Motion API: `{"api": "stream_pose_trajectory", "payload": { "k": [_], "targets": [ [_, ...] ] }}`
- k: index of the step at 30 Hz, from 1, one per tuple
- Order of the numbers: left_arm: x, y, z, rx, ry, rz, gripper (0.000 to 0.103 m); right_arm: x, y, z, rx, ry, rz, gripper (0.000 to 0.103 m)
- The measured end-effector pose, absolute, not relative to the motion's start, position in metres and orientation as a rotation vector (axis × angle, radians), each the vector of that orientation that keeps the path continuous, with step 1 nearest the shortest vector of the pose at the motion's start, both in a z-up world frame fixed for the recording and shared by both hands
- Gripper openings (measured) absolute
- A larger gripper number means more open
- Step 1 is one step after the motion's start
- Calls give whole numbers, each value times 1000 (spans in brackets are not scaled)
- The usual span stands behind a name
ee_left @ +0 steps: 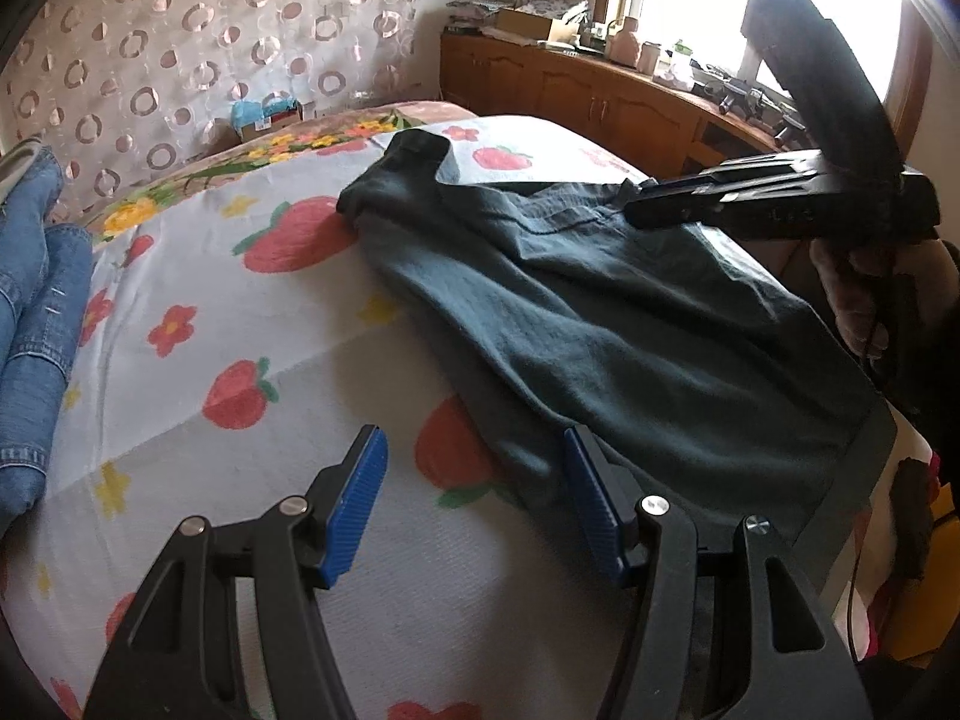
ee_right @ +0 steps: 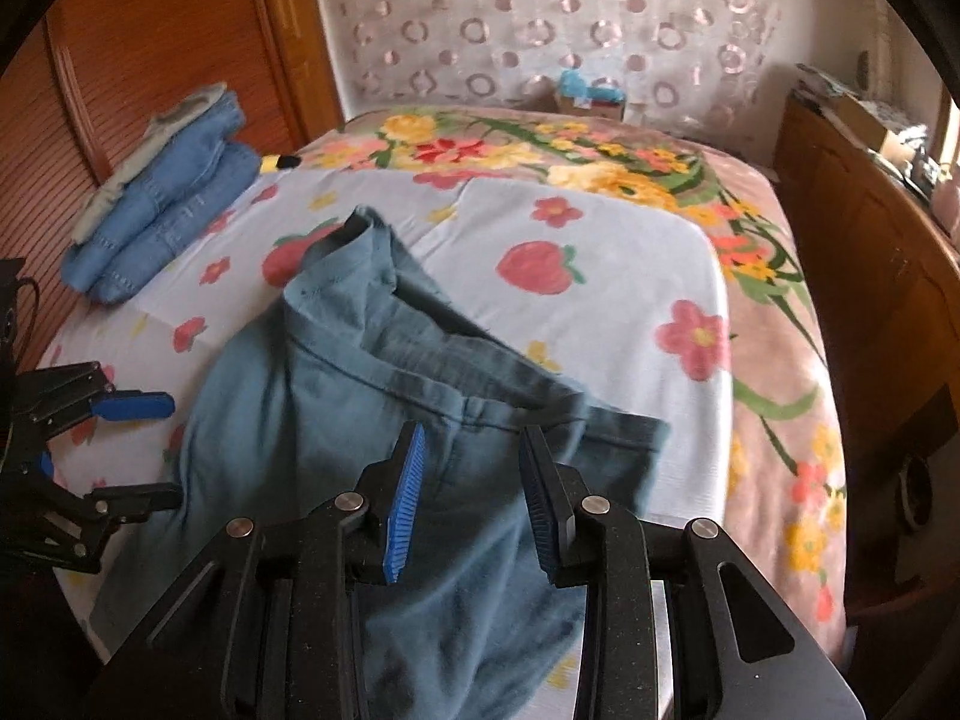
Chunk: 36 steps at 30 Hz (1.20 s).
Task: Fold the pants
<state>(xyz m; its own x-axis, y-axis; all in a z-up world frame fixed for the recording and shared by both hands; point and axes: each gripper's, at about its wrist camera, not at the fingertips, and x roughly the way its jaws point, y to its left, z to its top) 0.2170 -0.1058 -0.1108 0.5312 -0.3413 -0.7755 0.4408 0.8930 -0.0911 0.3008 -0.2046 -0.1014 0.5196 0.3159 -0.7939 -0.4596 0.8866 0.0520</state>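
Note:
Teal pants [ee_left: 630, 330] [ee_right: 336, 420] lie crumpled and spread out on the strawberry-print sheet [ee_left: 240, 300] [ee_right: 600, 240]. My left gripper [ee_left: 474, 444] [ee_right: 156, 450] is open, low over the sheet at the pants' near left edge. Its right pad [ee_left: 591, 498] is over the fabric edge and nothing is pinched. My right gripper [ee_right: 473, 438] [ee_left: 636, 204] hovers over the waistband end, jaws apart, with cloth below them but not held. A person's hand [ee_left: 852, 294] holds its grip.
Folded blue jeans [ee_left: 30, 300] [ee_right: 162, 204] are stacked at the sheet's far left. A floral blanket [ee_right: 600, 156] covers the bed beyond. A wooden cabinet [ee_left: 570, 90] [ee_right: 870, 270] lines the right side. A wooden wardrobe [ee_right: 150, 30] stands at the left.

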Motion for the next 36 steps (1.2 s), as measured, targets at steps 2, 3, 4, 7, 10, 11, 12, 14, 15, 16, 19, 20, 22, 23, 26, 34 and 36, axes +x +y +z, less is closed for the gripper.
{"api": "stream_pose_trajectory", "payload": {
  "k": [2,3,4,7,10,11,12,14,15,16,19,20,22,23,26,34,36],
  "targets": [
    [217,-106,-111,123,893,-467,60,306,-202,-108,-186,930,461,32],
    [216,-107,-112,126,887,-467,60,308,-201,-111,-192,937,456,32],
    [216,-107,-112,130,882,-465,60,310,-200,-114,-196,941,451,32],
    [215,-108,-113,129,881,-466,60,309,-197,-118,-227,928,445,31],
    [216,-107,-113,131,881,-465,60,305,-192,-118,-253,914,471,11],
    [216,-107,-113,130,881,-465,60,304,-190,-118,-267,909,486,6],
    [216,-107,-113,129,881,-466,60,303,-189,-118,-277,906,490,4],
    [216,-107,-113,128,881,-466,60,303,-191,-117,-270,906,503,3],
    [216,-107,-113,128,881,-466,60,304,-194,-116,-257,903,502,2],
    [216,-107,-113,129,881,-465,60,304,-198,-113,-240,894,502,2],
    [216,-107,-113,129,881,-465,60,305,-215,-97,-184,838,452,2],
    [216,-107,-113,129,881,-465,60,305,-219,-93,-170,827,444,2],
    [216,-107,-113,129,881,-465,60,307,-230,-83,-150,803,408,2],
    [216,-107,-113,129,881,-465,60,308,-235,-80,-153,795,384,2],
    [216,-107,-113,129,881,-465,61,315,-245,-76,-155,788,314,2],
    [216,-106,-112,126,881,-465,61,314,-261,-80,-100,828,273,37],
    [215,-106,-111,125,883,-456,61,303,-262,-76,-103,822,270,38]
  ]
}}
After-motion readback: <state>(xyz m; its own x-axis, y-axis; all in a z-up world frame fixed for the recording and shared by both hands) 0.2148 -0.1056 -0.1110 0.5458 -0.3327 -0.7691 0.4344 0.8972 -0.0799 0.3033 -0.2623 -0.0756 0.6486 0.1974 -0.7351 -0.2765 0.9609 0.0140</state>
